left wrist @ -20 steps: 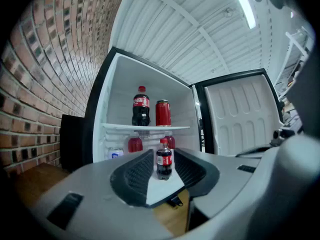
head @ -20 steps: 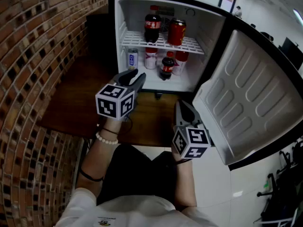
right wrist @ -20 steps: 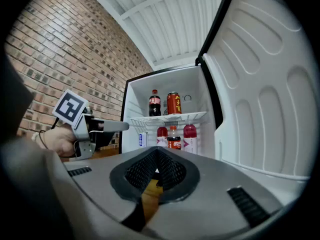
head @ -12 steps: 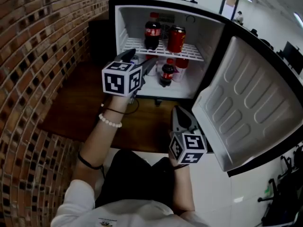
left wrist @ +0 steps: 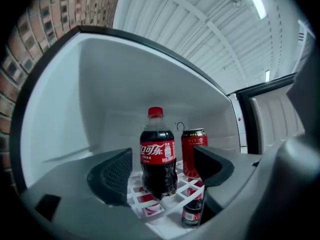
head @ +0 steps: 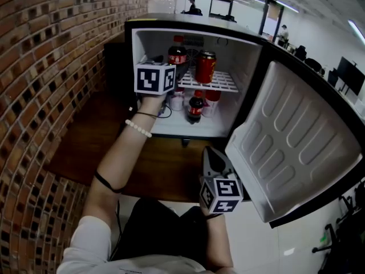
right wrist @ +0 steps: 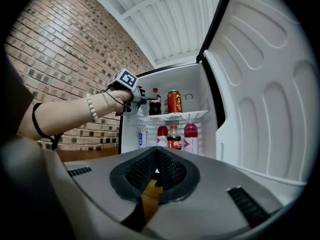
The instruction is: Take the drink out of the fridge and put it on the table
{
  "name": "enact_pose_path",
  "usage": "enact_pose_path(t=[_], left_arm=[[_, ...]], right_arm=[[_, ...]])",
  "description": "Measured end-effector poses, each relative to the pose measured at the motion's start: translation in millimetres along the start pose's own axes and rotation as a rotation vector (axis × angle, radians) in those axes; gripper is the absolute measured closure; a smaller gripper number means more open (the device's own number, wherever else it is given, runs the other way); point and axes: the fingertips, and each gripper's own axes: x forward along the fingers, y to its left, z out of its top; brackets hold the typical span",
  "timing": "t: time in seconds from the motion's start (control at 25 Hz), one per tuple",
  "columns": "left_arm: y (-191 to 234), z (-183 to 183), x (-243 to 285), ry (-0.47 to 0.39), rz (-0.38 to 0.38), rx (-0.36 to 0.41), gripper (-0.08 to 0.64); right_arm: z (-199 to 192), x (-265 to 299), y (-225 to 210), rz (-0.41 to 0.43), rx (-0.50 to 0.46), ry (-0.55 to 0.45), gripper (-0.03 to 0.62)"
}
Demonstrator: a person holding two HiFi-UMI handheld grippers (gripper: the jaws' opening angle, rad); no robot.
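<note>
A cola bottle (left wrist: 158, 156) with a red cap and red label stands on the upper wire shelf (head: 223, 83) of the open mini fridge, with a red can (left wrist: 194, 145) beside it on the right. My left gripper (left wrist: 161, 173) reaches into the fridge at shelf height, open wide. The bottle shows in the gap between its pads (left wrist: 116, 173), and neither pad touches it. From the head view, its marker cube (head: 155, 79) sits just left of the bottle (head: 177, 55). My right gripper (head: 212, 160) hangs low over the table's front edge, shut and empty (right wrist: 157, 156).
The lower fridge floor holds a small cola bottle (head: 195, 107), red-capped bottles (right wrist: 190, 136) and a blue-and-white can (right wrist: 141, 139). The fridge door (head: 296, 141) swings wide open to the right. A dark wooden table (head: 85, 136) runs along the brick wall (head: 45, 67).
My left gripper rose from above the table and moved forward into the fridge, up to the upper shelf by the cola bottle. The right gripper has barely shifted.
</note>
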Motion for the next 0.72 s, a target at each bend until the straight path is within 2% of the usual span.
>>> enact_pose_path(t=[0.48,0.6,0.72], left_arm=[[5,-1,42,0.079,-0.008,0.004,0.173],[6,-1,46,0.080,-0.011,0.000,0.184],[7,-3,46,0.083,-0.005,0.021,0.230]], right_arm=[[-1,1,-7,0.000,-0.007,0.005,0.581],[-2,2,-6,0.005,-0.008,0.008,0.581],[-3,1,-5,0.005,-0.005,0.009,0.581]])
